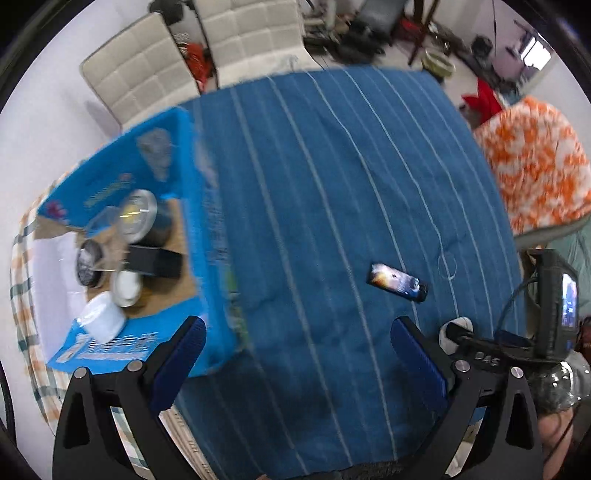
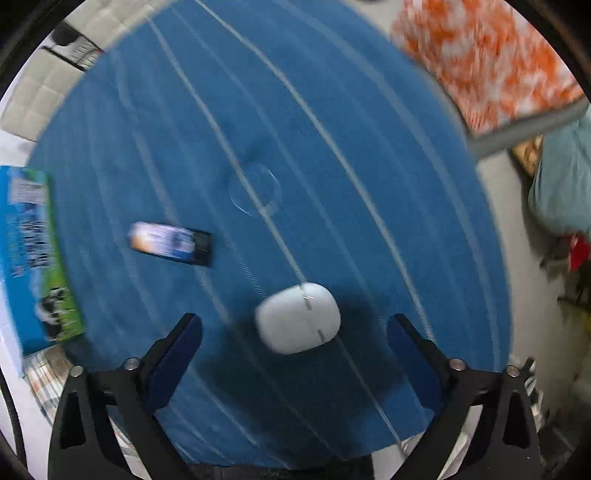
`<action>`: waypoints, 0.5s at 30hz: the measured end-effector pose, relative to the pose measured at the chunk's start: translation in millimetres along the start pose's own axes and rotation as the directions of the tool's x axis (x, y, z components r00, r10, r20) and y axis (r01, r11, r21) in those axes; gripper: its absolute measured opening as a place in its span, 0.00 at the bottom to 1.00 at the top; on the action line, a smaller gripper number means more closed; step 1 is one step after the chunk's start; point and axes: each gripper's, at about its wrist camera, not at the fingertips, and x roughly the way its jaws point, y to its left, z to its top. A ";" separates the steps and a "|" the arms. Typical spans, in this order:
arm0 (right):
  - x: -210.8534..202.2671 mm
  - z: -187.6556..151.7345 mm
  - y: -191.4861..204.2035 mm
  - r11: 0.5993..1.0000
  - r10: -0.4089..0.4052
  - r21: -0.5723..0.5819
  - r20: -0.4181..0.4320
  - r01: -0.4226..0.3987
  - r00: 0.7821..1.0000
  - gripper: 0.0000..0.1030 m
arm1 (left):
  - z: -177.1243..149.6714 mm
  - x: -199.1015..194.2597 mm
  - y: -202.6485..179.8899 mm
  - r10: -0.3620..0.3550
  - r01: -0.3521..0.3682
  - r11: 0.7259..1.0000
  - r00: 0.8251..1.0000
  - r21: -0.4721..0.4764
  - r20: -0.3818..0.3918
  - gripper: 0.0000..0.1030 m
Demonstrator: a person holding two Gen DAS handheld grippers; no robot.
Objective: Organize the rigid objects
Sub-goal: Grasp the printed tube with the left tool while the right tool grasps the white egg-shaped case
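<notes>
A white oval case (image 2: 298, 318) lies on the blue striped cloth (image 2: 332, 129), just ahead of my right gripper (image 2: 294, 328), which stands open with nothing between its fingers. A small dark rectangular object with a printed picture (image 2: 170, 243) lies left of the case; it also shows in the left wrist view (image 1: 397, 282). A faint clear disc (image 2: 255, 189) rests farther out. My left gripper (image 1: 299, 332) is open over the cloth, beside a blue cardboard box (image 1: 192, 206) that holds a metal tin (image 1: 137, 216), a black box (image 1: 155, 261) and white round containers (image 1: 105, 320).
Two beige padded chairs (image 1: 229, 40) stand beyond the table. An orange-and-white cushion (image 1: 532, 166) sits at the right. The other gripper's body and camera (image 1: 554, 306) are at the right edge of the left wrist view. Clutter covers the floor (image 1: 369, 29) behind.
</notes>
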 end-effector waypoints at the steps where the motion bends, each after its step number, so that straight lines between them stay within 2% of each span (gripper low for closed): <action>1: 11.1 1.4 -2.6 1.000 0.006 -0.001 -0.021 -0.006 1.000 0.90 | 1.4 9.8 -9.5 0.008 -0.008 1.000 1.000 0.011 -0.022 1.00; 2: 19.9 1.7 -4.8 1.000 -0.005 -0.008 -0.036 0.005 0.999 0.85 | 2.3 14.3 -14.5 0.013 -0.013 1.000 0.999 0.018 -0.033 1.00; 3: 25.2 0.8 -5.6 1.000 -0.007 -0.017 -0.046 0.006 0.999 0.70 | 0.9 18.7 -18.9 0.018 -0.017 1.000 0.999 0.025 -0.041 1.00; 4: 31.2 -0.4 -6.3 1.000 -0.011 -0.028 -0.058 0.010 0.998 0.66 | 1.3 25.3 -23.3 0.021 -0.020 0.999 0.998 0.032 -0.053 1.00; 6: 29.5 -3.4 -6.1 0.998 -0.033 -0.054 -0.015 0.032 0.999 0.59 | 2.0 38.4 -30.5 0.022 -0.018 0.998 0.996 0.052 -0.082 1.00; 10: 27.0 2.1 -22.9 0.999 -0.006 -0.039 -0.018 0.005 1.000 0.59 | 5.2 61.7 -45.8 0.009 0.003 0.995 0.993 0.095 -0.121 1.00; 13: 22.0 13.1 -41.3 0.999 0.000 -0.045 -0.005 0.000 1.000 0.59 | 13.5 74.8 -60.5 -0.041 0.058 0.991 0.990 0.125 -0.133 1.00; 15: 21.8 21.1 -53.7 0.999 0.005 -0.054 -0.019 -0.006 1.000 0.59 | 19.7 84.0 -76.1 -0.063 0.089 0.978 0.988 0.191 -0.138 1.00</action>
